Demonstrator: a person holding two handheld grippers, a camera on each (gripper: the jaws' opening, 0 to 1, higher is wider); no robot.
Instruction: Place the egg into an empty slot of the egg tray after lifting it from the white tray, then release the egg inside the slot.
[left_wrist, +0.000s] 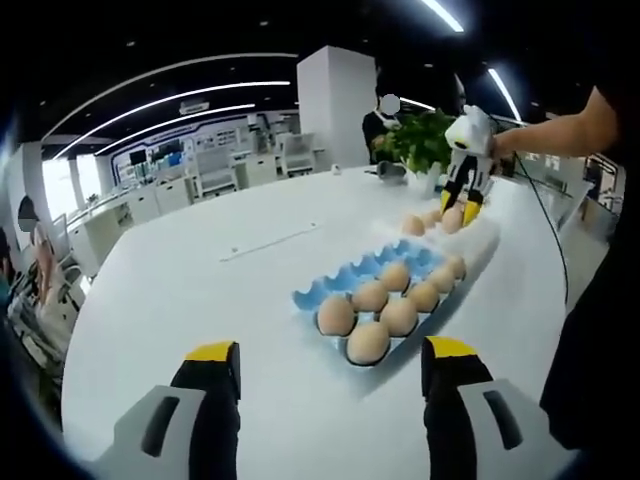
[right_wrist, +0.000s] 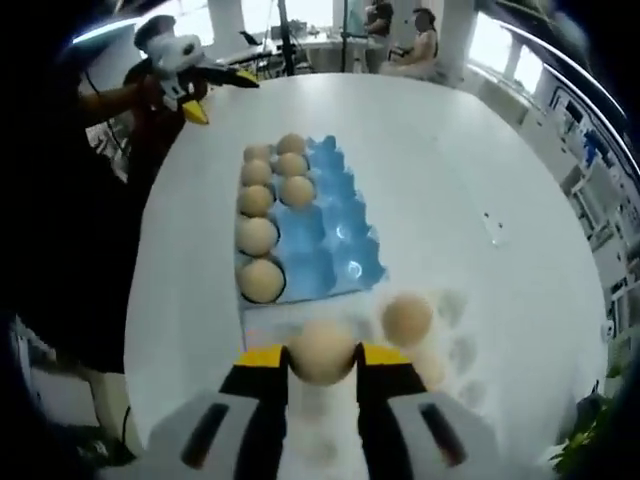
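My right gripper (right_wrist: 322, 362) is shut on a tan egg (right_wrist: 322, 349), held just above the white tray (right_wrist: 455, 350), where another egg (right_wrist: 407, 318) lies. Beyond it is the blue egg tray (right_wrist: 345, 240); several eggs fill its left columns and its right slots are bare. In the left gripper view, my left gripper (left_wrist: 331, 352) stands open over the table, short of the blue egg tray (left_wrist: 345, 280). The right gripper (left_wrist: 458, 208) hangs over the white tray (left_wrist: 485, 240) at the far end with an egg (left_wrist: 452, 218) between its jaws. The left gripper (right_wrist: 220, 95) appears open at the upper left.
Everything rests on a big round white table (left_wrist: 200, 280). A potted plant (left_wrist: 420, 140) stands at its far edge behind the white tray. A person's arm (left_wrist: 560, 130) reaches in from the right. People sit and stand beyond the table.
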